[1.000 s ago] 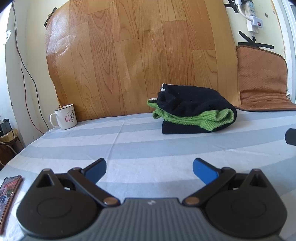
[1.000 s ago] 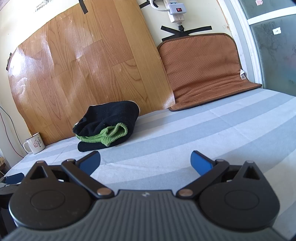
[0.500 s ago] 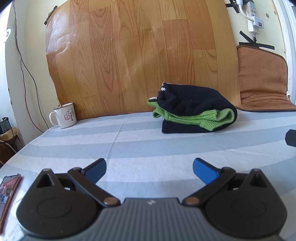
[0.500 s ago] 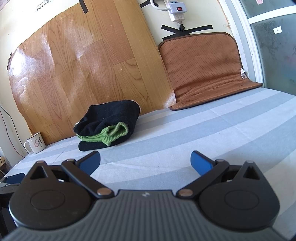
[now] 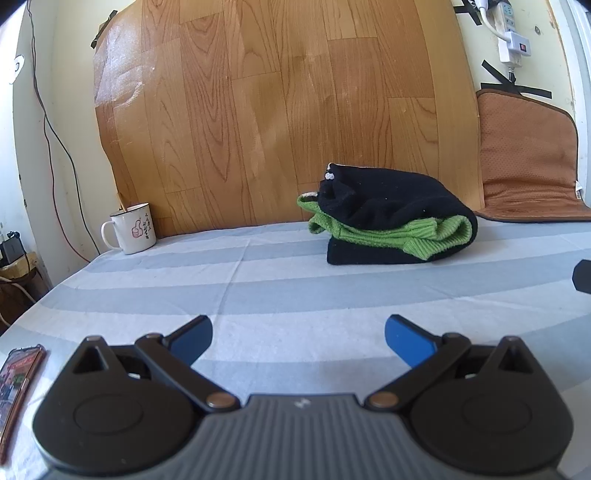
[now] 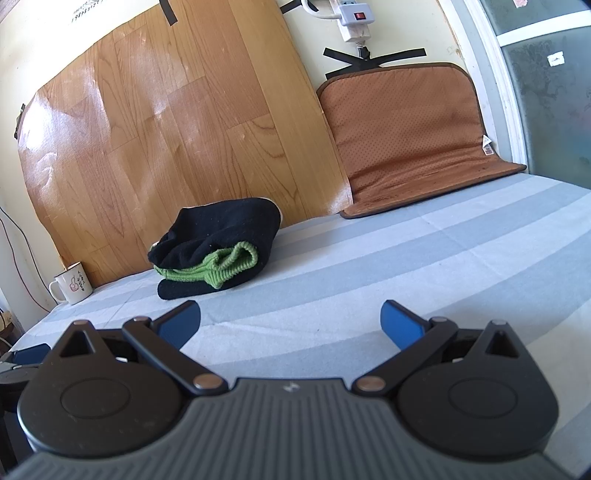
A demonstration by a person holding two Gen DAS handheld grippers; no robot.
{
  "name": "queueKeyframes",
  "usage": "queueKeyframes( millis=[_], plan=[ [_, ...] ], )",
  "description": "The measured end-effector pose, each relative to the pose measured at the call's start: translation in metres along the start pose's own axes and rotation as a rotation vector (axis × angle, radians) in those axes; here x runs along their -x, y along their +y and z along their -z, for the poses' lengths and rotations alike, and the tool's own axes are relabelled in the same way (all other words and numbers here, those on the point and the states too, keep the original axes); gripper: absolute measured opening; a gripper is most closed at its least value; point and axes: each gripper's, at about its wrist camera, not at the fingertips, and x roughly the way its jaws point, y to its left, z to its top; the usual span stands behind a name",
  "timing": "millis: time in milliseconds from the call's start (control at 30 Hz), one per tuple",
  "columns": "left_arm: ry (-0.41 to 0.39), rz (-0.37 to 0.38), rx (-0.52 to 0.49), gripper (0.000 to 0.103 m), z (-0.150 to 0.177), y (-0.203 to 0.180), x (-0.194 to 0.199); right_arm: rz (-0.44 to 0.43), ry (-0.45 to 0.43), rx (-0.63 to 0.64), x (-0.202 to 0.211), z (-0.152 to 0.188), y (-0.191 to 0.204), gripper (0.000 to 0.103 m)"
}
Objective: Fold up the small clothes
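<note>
a home bedroom: striped bedsheet [image 5: 295, 295], mug [image 5: 133, 229], wall power strip [image 6: 354, 16].

Black and green folded garment [image 5: 395, 229], grey-and-white striped sheet [image 5: 280, 291], wood-grain board [image 5: 280, 110], brown mat [image 6: 406, 136], white mug [image 5: 131, 229] with red print.

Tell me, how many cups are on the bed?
1. The white mug stands at the far left corner of the striped bed, beside the wooden board. None seems hidden.
</note>
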Motion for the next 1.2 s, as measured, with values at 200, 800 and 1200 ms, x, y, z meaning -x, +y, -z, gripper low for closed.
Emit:
queueKeyframes(
  millis=[200,800,1200],
  plan=[
    [-0.001,-0.027,-0.003,0.103,0.000,-0.001,0.000,0.002,-0.001,-0.001,0.000,0.000,0.000,0.103],
    [0.036,-0.014,0.016,0.103,-0.002,0.004,-0.003,-0.001,0.003,0.001,-0.001,0.001,0.000,0.103],
    [0.033,-0.024,-0.064,0.103,-0.001,-0.008,-0.002,-0.003,0.003,0.001,-0.001,0.001,0.000,0.103]
  ],
)
